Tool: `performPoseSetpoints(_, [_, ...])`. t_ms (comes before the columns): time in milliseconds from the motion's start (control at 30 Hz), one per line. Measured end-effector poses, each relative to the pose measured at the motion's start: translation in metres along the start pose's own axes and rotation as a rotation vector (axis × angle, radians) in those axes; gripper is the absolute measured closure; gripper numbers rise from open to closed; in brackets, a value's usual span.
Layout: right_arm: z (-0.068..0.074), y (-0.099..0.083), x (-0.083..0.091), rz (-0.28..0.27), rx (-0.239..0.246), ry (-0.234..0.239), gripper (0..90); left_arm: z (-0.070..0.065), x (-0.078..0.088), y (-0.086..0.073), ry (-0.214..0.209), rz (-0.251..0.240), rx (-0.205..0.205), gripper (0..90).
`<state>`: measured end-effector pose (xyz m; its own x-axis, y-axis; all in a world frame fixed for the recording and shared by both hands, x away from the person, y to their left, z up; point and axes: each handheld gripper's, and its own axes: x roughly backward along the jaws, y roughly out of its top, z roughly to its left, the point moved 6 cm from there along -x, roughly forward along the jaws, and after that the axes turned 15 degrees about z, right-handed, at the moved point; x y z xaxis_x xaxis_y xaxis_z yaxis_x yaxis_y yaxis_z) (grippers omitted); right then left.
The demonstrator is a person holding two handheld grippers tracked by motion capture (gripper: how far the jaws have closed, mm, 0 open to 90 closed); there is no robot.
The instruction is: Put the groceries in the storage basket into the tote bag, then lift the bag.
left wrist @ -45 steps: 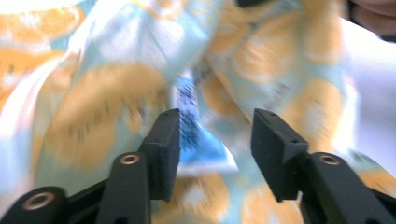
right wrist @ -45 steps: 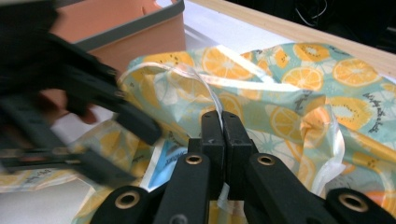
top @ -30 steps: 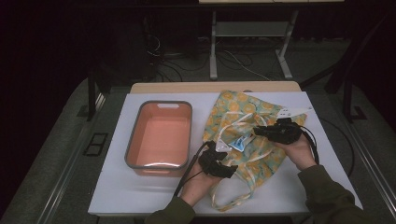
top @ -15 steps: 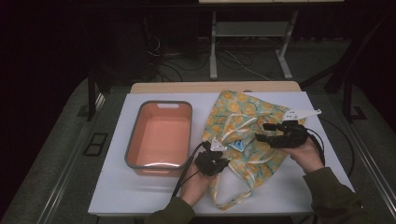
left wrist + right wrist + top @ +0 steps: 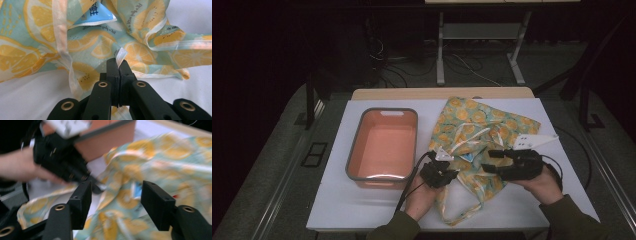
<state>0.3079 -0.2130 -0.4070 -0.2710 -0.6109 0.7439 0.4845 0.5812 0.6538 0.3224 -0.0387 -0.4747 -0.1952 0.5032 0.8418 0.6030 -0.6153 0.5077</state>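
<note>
Lemon-print drawstring bag (image 5: 477, 135) lies flat on the right half of the tabletop (image 5: 362, 210), long axis running from far edge to near edge, mouth and ribbon loops toward the near edge. Left tongs (image 5: 118, 65) pinched tight on a white ribbon (image 5: 121, 53) at the bag's mouth. Right tongs (image 5: 116, 202) half-open, jaws just closing, nothing gripped, above the bag's right side. Salmon tub (image 5: 384, 145) just left of the bag.

Small script lines on the lemon-print bag (image 5: 105, 47) and characters on the blue packet (image 5: 96, 15) are too small to read.
</note>
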Motion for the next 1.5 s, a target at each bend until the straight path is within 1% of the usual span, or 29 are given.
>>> performPoseSetpoints(100, [0.009, -0.007, -0.019, 0.054, 0.02, 0.006, 45.0, 0.0, 0.0, 0.0, 0.002, -0.002, 0.003, 88.8])
performPoseSetpoints(167, [0.012, -0.011, -0.03, 0.095, 0.027, 0.002, 43.6, 0.0, 0.0, 0.0, 0.003, -0.002, 0.005, 88.8])
performPoseSetpoints(233, [0.013, -0.015, -0.041, 0.122, 0.023, 0.007, 41.3, 0.0, 0.0, 0.0, 0.002, 0.0, 0.006, 88.8])
performPoseSetpoints(333, [0.016, -0.023, -0.055, 0.173, 0.03, 0.01, 39.3, 0.001, 0.0, 0.0, 0.003, -0.001, 0.007, 88.8])
performPoseSetpoints(400, [0.015, -0.03, -0.064, 0.221, 0.035, -0.015, 36.7, 0.001, 0.001, 0.0, 0.005, -0.002, 0.011, 88.8])
performPoseSetpoints(433, [0.014, -0.033, -0.067, 0.239, 0.035, -0.019, 36.1, 0.001, 0.001, -0.001, 0.006, -0.004, 0.011, 88.9])
performPoseSetpoints(500, [0.013, -0.039, -0.069, 0.272, 0.037, -0.031, 32.4, 0.002, 0.002, -0.001, 0.007, -0.003, 0.015, 88.9])
performPoseSetpoints(533, [0.012, -0.043, -0.07, 0.291, 0.037, -0.037, 32.0, 0.003, 0.002, -0.001, 0.007, -0.002, 0.015, 88.9])
performPoseSetpoints(567, [0.011, -0.047, -0.07, 0.307, 0.048, -0.047, 32.1, 0.003, 0.002, -0.001, 0.006, -0.003, 0.017, 88.9])
performPoseSetpoints(600, [0.01, -0.051, -0.071, 0.326, 0.051, -0.064, 33.1, 0.003, 0.002, -0.001, 0.007, -0.005, 0.018, 88.9])
performPoseSetpoints(667, [0.008, -0.053, -0.068, 0.321, 0.062, -0.078, 41.9, 0.003, 0.003, -0.001, 0.012, -0.001, 0.018, 88.8])
performPoseSetpoints(700, [0.007, -0.054, -0.065, 0.323, 0.073, -0.086, 49.6, 0.003, 0.004, -0.001, 0.015, -0.002, 0.018, 88.9])
performPoseSetpoints(767, [0.005, -0.056, -0.062, 0.322, 0.078, -0.084, 65.0, 0.002, 0.005, -0.001, 0.014, -0.008, 0.023, 88.8])
performPoseSetpoints(800, [0.002, -0.058, -0.059, 0.325, 0.077, -0.095, 72.5, 0.002, 0.005, -0.001, 0.017, -0.01, 0.023, 88.8])
performPoseSetpoints(867, [-0.003, -0.06, -0.056, 0.327, 0.068, -0.103, 81.2, 0.002, 0.006, 0.0, 0.016, -0.012, 0.021, 88.8])
performPoseSetpoints(900, [-0.006, -0.061, -0.055, 0.326, 0.062, -0.109, 84.0, 0.001, 0.006, 0.0, 0.016, -0.014, 0.023, 88.8])
performPoseSetpoints(967, [-0.013, -0.061, -0.053, 0.321, 0.052, -0.107, 86.6, 0.001, 0.006, 0.0, 0.017, -0.015, 0.021, 88.9])
performPoseSetpoints(1033, [-0.016, -0.062, -0.052, 0.32, 0.043, -0.102, 87.1, 0.002, 0.007, 0.0, 0.018, -0.016, 0.022, 88.9])
performPoseSetpoints(1133, [-0.018, -0.061, -0.048, 0.303, 0.034, -0.102, 87.7, 0.002, 0.009, 0.001, 0.017, -0.028, 0.028, 88.9])
performPoseSetpoints(1200, [-0.018, -0.059, -0.045, 0.29, 0.018, -0.09, 86.8, 0.003, 0.011, 0.001, 0.017, -0.029, 0.027, 88.9])
performPoseSetpoints(1233, [-0.018, -0.058, -0.044, 0.277, 0.013, -0.089, 85.9, 0.003, 0.011, 0.001, 0.019, -0.028, 0.026, 88.9])
performPoseSetpoints(1300, [-0.017, -0.056, -0.042, 0.25, 0.004, -0.057, 85.0, 0.003, 0.011, 0.001, 0.018, -0.032, 0.029, 88.9])
performPoseSetpoints(1333, [-0.015, -0.054, -0.04, 0.232, 0.008, -0.047, 86.6, 0.003, 0.012, 0.002, 0.018, -0.038, 0.028, 88.9])
performPoseSetpoints(1367, [-0.014, -0.053, -0.038, 0.221, 0.018, -0.048, 87.7, 0.002, 0.013, 0.002, 0.017, -0.043, 0.026, 88.9])
performPoseSetpoints(1500, [-0.015, -0.046, -0.029, 0.172, 0.017, -0.058, 88.3, -0.002, 0.019, 0.007, 0.007, -0.073, 0.025, 89.0])
